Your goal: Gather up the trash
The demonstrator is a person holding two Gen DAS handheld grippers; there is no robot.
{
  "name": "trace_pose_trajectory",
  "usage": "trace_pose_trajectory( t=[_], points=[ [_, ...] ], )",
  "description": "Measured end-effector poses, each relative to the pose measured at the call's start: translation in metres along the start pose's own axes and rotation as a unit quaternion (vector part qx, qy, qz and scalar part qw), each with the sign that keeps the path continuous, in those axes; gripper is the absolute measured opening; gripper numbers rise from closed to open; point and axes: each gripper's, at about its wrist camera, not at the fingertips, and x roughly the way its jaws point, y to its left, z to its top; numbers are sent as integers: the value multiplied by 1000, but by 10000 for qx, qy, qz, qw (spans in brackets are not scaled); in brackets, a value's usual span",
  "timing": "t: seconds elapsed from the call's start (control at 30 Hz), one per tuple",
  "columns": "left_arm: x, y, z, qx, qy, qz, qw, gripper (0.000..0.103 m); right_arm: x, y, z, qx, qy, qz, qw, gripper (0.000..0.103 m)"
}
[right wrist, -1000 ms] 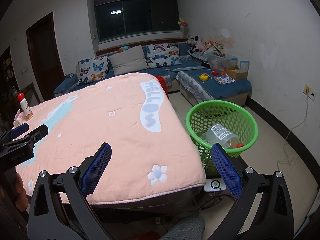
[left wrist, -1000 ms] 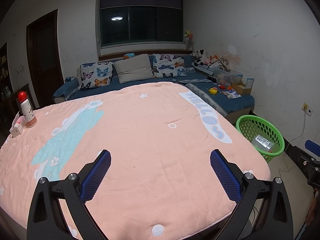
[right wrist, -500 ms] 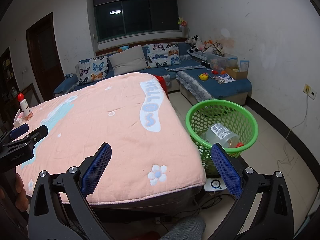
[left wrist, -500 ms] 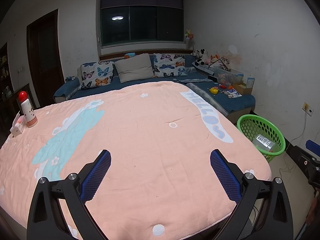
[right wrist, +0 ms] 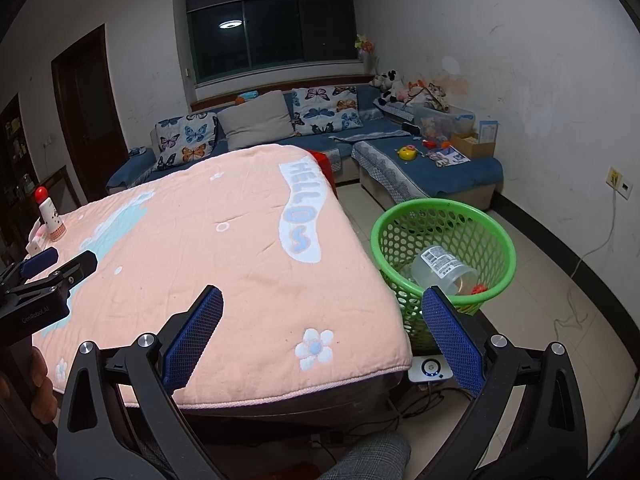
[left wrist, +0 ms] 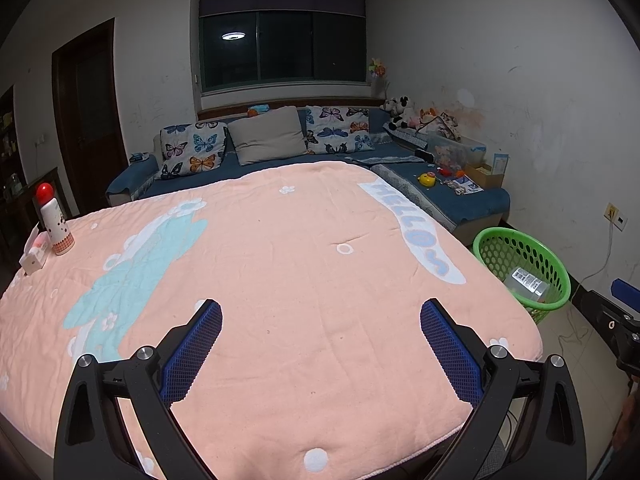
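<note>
A green mesh basket [right wrist: 442,216] stands on the floor right of the table; it also shows in the left wrist view [left wrist: 524,246]. A clear plastic container [right wrist: 444,266] with a barcode label lies inside it, and shows in the left wrist view [left wrist: 526,282]. My left gripper [left wrist: 320,316] is open and empty over the pink blanket [left wrist: 280,280]. My right gripper [right wrist: 322,308] is open and empty above the table's front right corner, near the basket. A white bottle with a red cap [left wrist: 54,220] and a small white box [left wrist: 34,250] stand at the table's far left.
A blue corner sofa [right wrist: 400,160] with butterfly cushions, toys and boxes runs behind and to the right. A white device [right wrist: 430,368] and cables lie on the floor under the table corner. A dark door [left wrist: 86,116] is at the left. The left gripper shows in the right wrist view [right wrist: 48,276].
The left view has shifted slightly, so the basket sits a little farther right. Both grippers remain open and nearly still.
</note>
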Motion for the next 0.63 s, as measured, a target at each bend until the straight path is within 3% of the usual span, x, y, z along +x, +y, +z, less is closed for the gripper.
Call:
trace_pose_trajectory(
  t=[0.63],
  points=[
    [3,2,0,-58,42,12,10000,96,1,1,-1,7,11,20,10000,99]
  ],
)
